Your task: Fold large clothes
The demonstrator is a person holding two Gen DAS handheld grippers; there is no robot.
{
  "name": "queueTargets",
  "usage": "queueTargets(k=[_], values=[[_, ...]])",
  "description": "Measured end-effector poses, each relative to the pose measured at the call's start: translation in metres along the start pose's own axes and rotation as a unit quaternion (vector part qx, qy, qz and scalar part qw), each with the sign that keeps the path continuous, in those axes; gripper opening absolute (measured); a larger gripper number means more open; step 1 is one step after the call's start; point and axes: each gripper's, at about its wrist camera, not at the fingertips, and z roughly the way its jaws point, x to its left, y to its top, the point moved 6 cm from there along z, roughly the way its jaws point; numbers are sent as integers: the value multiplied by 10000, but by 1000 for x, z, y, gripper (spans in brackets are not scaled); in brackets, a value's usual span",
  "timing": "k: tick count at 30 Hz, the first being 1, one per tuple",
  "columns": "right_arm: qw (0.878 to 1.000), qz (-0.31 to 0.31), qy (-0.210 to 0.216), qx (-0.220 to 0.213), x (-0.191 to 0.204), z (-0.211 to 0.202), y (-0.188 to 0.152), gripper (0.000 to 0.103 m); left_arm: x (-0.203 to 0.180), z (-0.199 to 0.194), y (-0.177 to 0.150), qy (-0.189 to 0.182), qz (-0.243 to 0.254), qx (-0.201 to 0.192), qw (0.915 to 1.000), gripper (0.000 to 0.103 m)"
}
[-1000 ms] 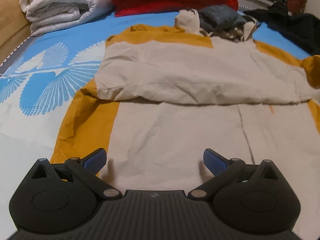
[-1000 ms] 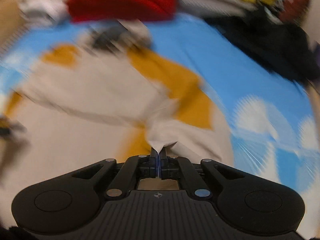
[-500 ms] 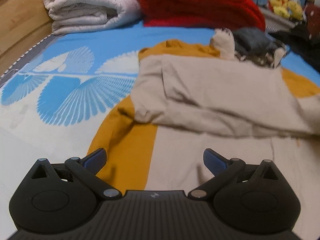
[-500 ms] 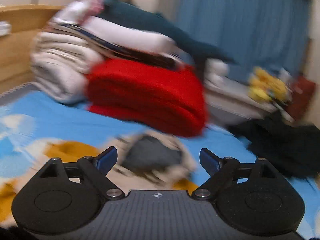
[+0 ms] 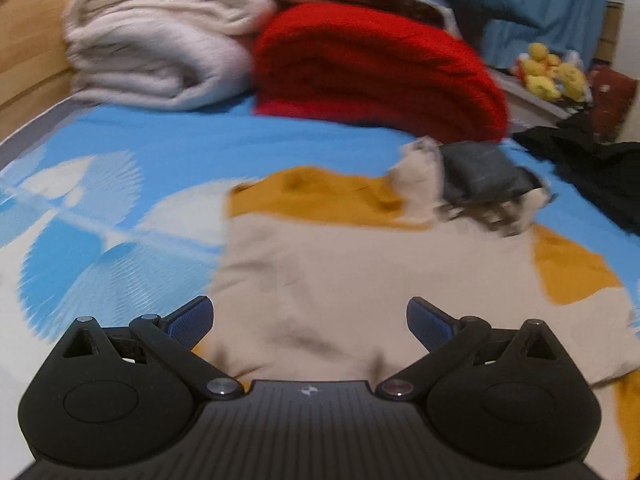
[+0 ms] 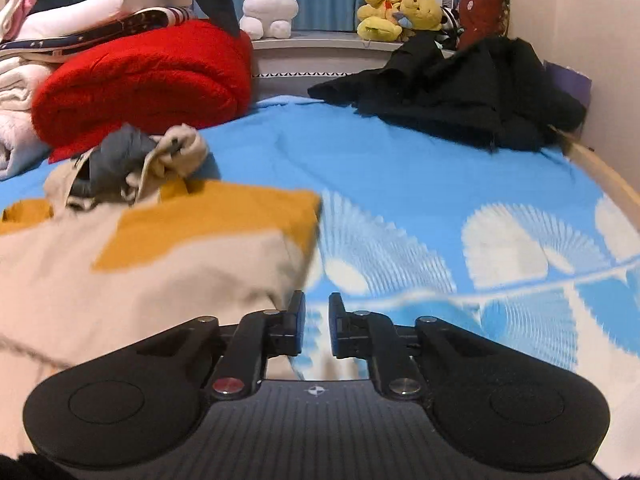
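The left tool (image 5: 308, 320) hangs with its jaws spread wide and nothing between them, the beige and mustard garment (image 5: 360, 280) lying flat on the bed (image 5: 160, 140) directly ahead of it. The right tool (image 6: 316, 322) has its jaws narrowed to a slim gap, also empty, with the garment's edge just to its left. To fold well, each tool should probably pinch a single outer edge low against the bed, then both lift together so the cloth stays taut. The garment looks partly folded already: a beige panel lies across it, mustard side bands show, and a grey-lined hood (image 6: 120, 160) sits bunched at the far end.
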Motion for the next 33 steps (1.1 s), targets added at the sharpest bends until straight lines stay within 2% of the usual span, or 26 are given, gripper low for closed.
queueTargets(k=[1,2,5,7,9,11,13,14,15,16,17,18,19,20,21,22,23,25,26,27,28,30,31,32,33], values=[[9999,39,116,6,-6,0,-10,38,-19,0,8,-123,145,-33,9998,103],[9996,138,237,-15,-11,-2,-19,48,-40,1,16,-249,323,-56,9992,103],[9945,502,915,36,-30,-7,-40,49,-120,4,36,-721,834,-32,9939,103],[9905,432,1305,-59,-31,-10,-48,50,-181,14,43,-1032,1124,116,9882,103],[9875,184,1555,-165,-26,-7,-54,58,-242,32,45,-1205,1412,396,9818,103],[9817,-56,1893,-221,-17,-1,-56,72,-297,51,41,-1307,1624,634,9760,103],[9771,-350,2056,-433,-8,-3,-54,83,-347,70,37,-1378,1819,707,9710,103],[9762,-493,2020,-624,-4,-4,-53,82,-368,79,33,-1376,1913,757,9689,103],[9748,-618,1985,-804,-2,-4,-51,81,-387,89,27,-1412,2009,810,9660,103],[9730,-702,2001,-916,-1,-3,-50,68,-405,98,19,-1452,2104,893,9626,103],[9704,-756,2097,-927,1,1,-51,28,-420,108,10,-1537,2219,992,9578,97],[9689,-822,2179,-835,3,5,-52,15,-433,118,1,-1617,2382,1113,9512,87],[9676,-909,2234,-747,4,10,-54,11,-443,133,-7,-1594,2531,1275,9457,51],[9659,-909,2321,-693,4,12,-57,7,-450,148,-17,-1547,2563,1481,9426,37],[9645,-838,2439,-576,1,15,-61,5,-451,159,-21,-1527,2443,1569,9447,35],[9644,-779,2474,-516,-3,17,-64,3,-452,167,-23,-1491,2326,1496,9494,30],[9648,-720,2483,-491,-9,18,-68,2,-452,173,-22,-1453,2255,1340,9540,27],[9630,-544,2611,-385,-19,18,-76,2,-450,184,-18,-1269,2174,1034,9623,13],[9617,-459,2680,-342,-21,16,-77,2,-447,188,-14,-1192,2061,935,9667,13],[9612,-514,2691,-312,-21,13,-81,2,-442,189,-10,-1091,1883,847,9723,13],[9606,-577,2701,-312,-20,11,-82,2,-437,187,-6,-1135,1736,789,9751,18],[9604,-519,2714,-363,-23,4,-84,3,-428,175,3,-1485,1568,760,9734,58],[9604,-387,2724,-434,-26,0,-82,17,-418,165,9,-1530,1489,705,9744,92],[9621,-174,2669,-537,-33,-4,-81,55,-409,154,16,-1520,1399,504,9771,103],[9652,123,2514,-711,-42,-10,-77,73,-394,139,22,-1578,1346,223,9780,103]])
